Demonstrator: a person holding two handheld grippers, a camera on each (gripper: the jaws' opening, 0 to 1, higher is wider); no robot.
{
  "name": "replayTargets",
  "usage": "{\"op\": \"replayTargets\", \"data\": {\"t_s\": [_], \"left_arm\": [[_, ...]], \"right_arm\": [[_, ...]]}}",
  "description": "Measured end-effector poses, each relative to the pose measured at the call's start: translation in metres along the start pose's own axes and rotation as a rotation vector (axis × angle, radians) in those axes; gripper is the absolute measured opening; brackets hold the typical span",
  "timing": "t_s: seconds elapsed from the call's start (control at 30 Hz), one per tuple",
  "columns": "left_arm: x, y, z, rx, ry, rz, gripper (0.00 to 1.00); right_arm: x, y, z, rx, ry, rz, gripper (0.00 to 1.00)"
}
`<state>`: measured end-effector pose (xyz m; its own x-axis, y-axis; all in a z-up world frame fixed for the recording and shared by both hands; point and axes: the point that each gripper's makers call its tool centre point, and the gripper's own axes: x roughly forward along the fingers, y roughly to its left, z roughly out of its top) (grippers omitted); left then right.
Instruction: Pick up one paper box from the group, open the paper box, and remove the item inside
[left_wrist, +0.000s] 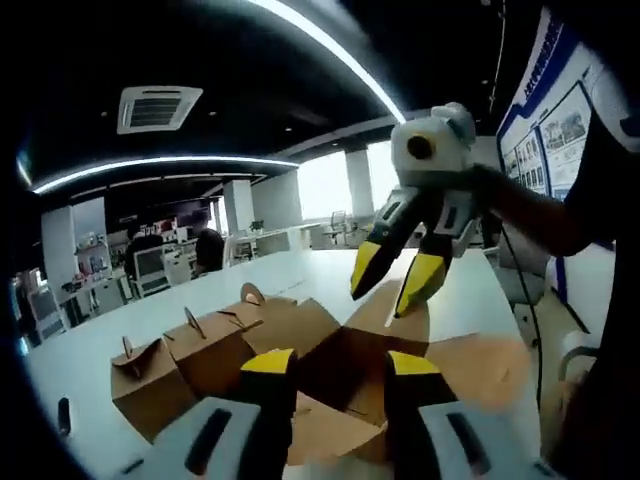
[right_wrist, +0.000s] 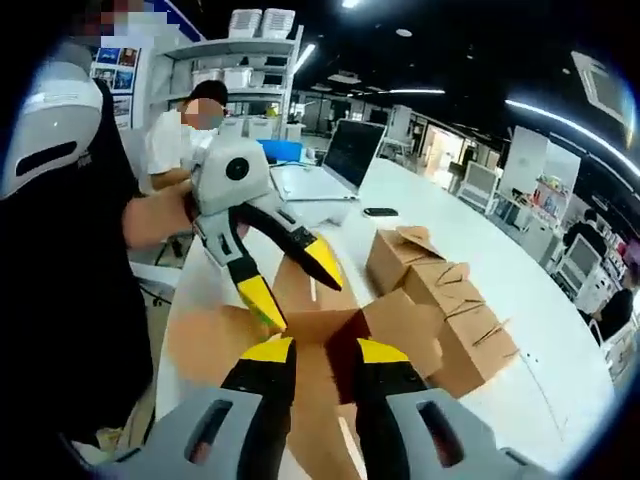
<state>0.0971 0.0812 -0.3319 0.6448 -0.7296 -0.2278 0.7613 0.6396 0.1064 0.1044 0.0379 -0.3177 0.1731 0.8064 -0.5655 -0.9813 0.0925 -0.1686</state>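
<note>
Office space with ceiling light strips is stretching behind a long white table (left_wrist: 300, 265), where a person is sitting near a laptop (right_wrist: 345, 155). Closed paper boxes (left_wrist: 190, 355) are standing in a row on the table. An opened paper box (left_wrist: 340, 365), flaps spread wide, is lying right ahead of the left gripper (left_wrist: 335, 365), whose jaws are standing parted just above its near flaps, grasping nothing. The right gripper (left_wrist: 395, 280) is hovering over the box's far flap, jaws apart and empty. In the right gripper view, the right gripper (right_wrist: 325, 352) is pointing into the box's dark cavity while the left gripper (right_wrist: 295, 280) is hanging over the opposite flap.
</note>
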Motion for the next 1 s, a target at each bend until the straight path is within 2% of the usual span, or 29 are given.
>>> {"op": "replayTargets", "data": {"t_s": [0.17,0.43,0.67,0.77,1.0], "left_arm": [[-0.013,-0.003,-0.003,-0.018,0.002,-0.018,0.37],[-0.036,0.007,-0.012,-0.008,0.016,0.028,0.37],[-0.05,0.003,-0.021,0.039,0.043,0.064,0.37],[-0.055,0.003,-0.018,0.023,0.017,0.076,0.37],[-0.059,0.003,-0.014,-0.012,-0.036,0.093,0.37]], "right_arm": [[0.0,0.003,-0.006,-0.028,0.067,0.026,0.28],[0.007,0.008,-0.006,-0.098,0.155,0.085,0.28],[0.015,0.005,-0.006,-0.151,0.231,0.151,0.27],[0.02,0.006,-0.01,-0.179,0.272,0.185,0.27],[0.032,0.01,-0.016,-0.217,0.321,0.271,0.27]]}}
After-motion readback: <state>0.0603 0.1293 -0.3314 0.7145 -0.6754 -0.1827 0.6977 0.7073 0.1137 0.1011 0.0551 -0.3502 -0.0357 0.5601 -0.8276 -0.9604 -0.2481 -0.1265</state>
